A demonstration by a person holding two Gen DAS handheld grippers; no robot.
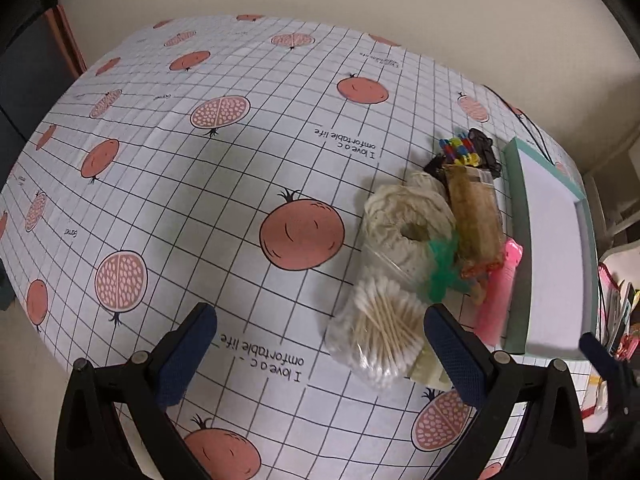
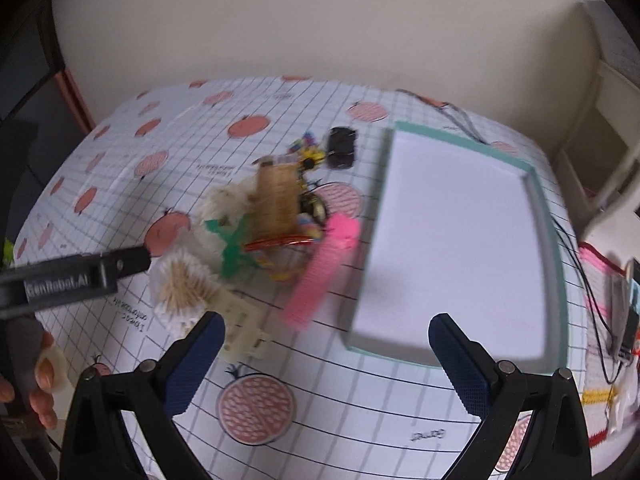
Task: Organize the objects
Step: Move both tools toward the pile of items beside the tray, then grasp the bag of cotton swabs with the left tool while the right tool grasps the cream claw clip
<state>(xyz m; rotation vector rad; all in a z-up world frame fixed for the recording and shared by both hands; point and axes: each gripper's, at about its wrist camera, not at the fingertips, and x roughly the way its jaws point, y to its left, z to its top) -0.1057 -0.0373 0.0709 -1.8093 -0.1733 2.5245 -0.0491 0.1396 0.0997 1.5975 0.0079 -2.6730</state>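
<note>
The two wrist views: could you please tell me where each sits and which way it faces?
Left wrist: rides the left tool, facing the clear bag of cotton swabs; its blue-padded fingers show.
Right wrist: rides the right tool, facing the teal-rimmed white tray; the left tool's arm and a hand show.
Shared: swabs, pink comb, tray.

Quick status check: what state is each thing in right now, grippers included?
Left gripper: open, holding nothing.
Right gripper: open, holding nothing.
Tray: nothing inside.
Cotton swabs: bagged, on the table.
Pink comb: flat on the table, beside the tray.
Twine: coiled, in the pile.
</note>
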